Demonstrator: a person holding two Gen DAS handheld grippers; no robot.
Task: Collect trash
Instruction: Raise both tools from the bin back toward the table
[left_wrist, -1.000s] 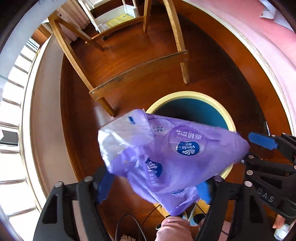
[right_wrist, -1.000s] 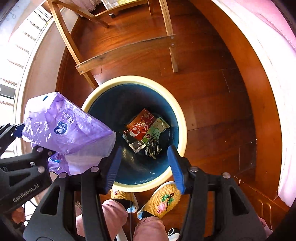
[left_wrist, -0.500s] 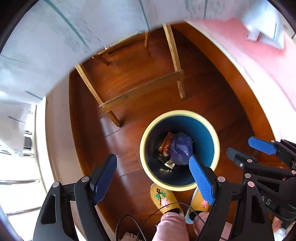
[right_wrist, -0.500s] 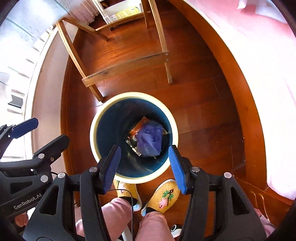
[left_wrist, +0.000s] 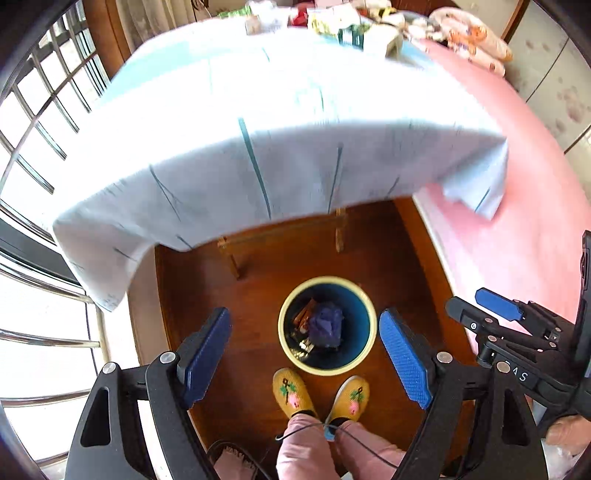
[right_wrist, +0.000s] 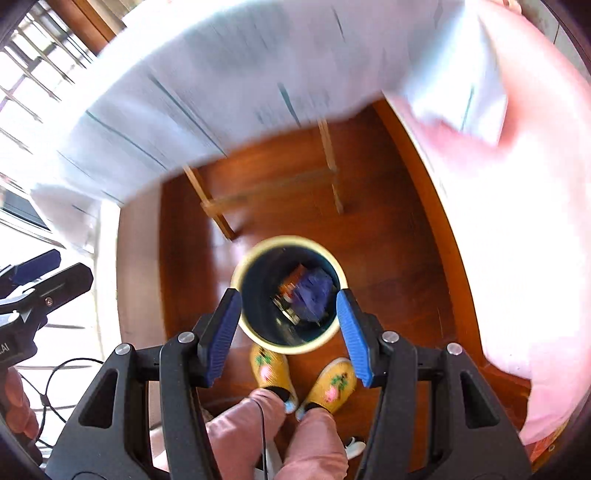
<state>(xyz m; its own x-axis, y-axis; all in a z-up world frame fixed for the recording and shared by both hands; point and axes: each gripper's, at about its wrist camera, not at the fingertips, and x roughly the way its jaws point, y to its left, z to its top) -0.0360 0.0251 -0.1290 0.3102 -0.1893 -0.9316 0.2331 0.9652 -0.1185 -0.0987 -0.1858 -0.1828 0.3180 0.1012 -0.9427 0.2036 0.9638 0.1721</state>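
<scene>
The cream-rimmed blue bin (left_wrist: 283, 334) (right_wrist: 280, 347) stands on the wooden floor far below both grippers. Inside it a crumpled purple plastic bag (left_wrist: 327, 325) (right_wrist: 314, 288) lies on top of orange snack wrappers (left_wrist: 303, 314). My left gripper (left_wrist: 304, 313) points steeply down over the bin, its jaws opening with nothing between them. My right gripper (right_wrist: 288, 293) is also open and holds nothing. One of its blue pads (left_wrist: 496, 309) shows at the right of the left wrist view. More litter (left_wrist: 351, 26) sits at the far edge of the table.
A table with a white cloth (left_wrist: 277, 129) (right_wrist: 221, 92) spreads ahead above the bin, on wooden legs (left_wrist: 340, 232). A pink bed (left_wrist: 517, 240) runs along the right. Window bars (left_wrist: 37, 129) are at the left. The person's yellow slippers (left_wrist: 291, 391) stand beside the bin.
The purple bag left the left gripper and dropped into the bin. Both grippers then rose high above it, so the bin looks smaller and the tabletop came into view.
</scene>
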